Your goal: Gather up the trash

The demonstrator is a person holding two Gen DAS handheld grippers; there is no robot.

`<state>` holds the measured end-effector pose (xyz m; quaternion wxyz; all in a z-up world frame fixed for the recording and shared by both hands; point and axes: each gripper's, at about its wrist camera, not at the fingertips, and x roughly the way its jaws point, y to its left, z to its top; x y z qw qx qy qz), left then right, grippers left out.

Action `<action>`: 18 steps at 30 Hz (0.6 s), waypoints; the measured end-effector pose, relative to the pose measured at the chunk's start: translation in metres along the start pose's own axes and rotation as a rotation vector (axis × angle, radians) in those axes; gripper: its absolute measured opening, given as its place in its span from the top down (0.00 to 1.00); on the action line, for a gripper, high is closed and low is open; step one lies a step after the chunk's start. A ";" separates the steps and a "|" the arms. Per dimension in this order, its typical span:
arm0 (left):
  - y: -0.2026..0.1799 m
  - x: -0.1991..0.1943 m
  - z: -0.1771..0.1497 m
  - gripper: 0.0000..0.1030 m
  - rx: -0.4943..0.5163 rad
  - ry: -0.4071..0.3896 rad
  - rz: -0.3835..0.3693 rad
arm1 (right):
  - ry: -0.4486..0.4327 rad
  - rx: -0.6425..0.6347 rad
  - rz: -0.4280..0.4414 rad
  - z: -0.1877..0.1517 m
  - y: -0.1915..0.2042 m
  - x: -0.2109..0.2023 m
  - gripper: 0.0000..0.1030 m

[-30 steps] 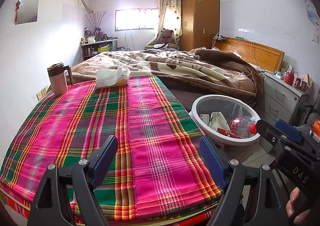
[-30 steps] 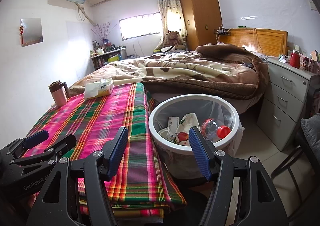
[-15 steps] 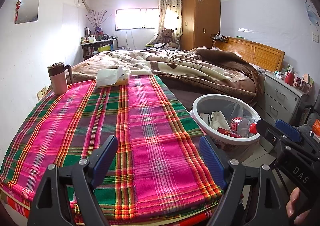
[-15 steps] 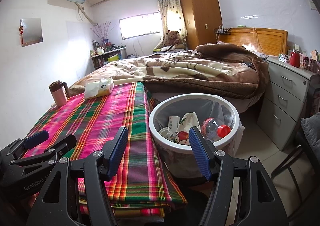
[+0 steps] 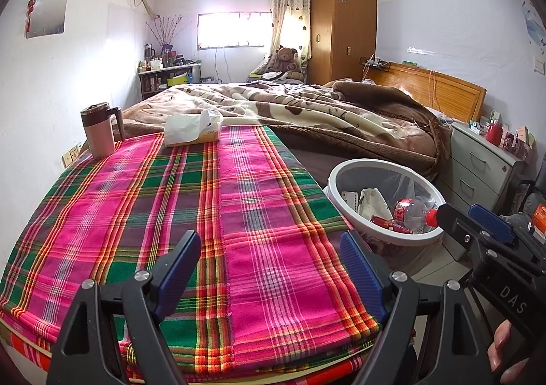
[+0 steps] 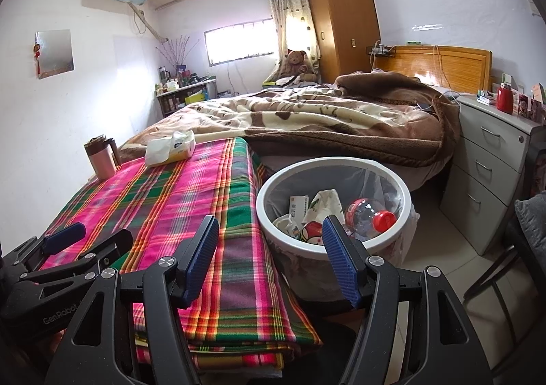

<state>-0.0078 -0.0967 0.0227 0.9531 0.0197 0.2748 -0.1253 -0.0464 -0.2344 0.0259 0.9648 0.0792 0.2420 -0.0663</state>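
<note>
Far left, the mug stands on the plaid cloth, the tissue pack just right of it at the far edge. Neither is obvious trash, so grab either and you mislabel the run. Your left gripper hangs over the cloth, jaws wide, nothing between them. Your right gripper is also spread wide and empty, straddling the gap between cloth and bin. The trash is already in the bin: bottle, box, wrappers. The cloth looks clear of litter. Risks, as I judge them: swing right and you clip the bin rim and tip it; drag low and a pad snags the cloth, pulling the mug over.
</note>
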 end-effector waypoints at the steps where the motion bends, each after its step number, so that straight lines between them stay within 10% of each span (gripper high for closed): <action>1: 0.000 0.000 0.000 0.17 0.000 0.000 0.000 | 0.000 0.000 0.000 0.000 0.000 0.000 0.37; 18: 0.000 0.001 -0.002 0.17 -0.005 0.008 0.002 | 0.001 0.000 0.000 0.000 0.000 0.001 0.37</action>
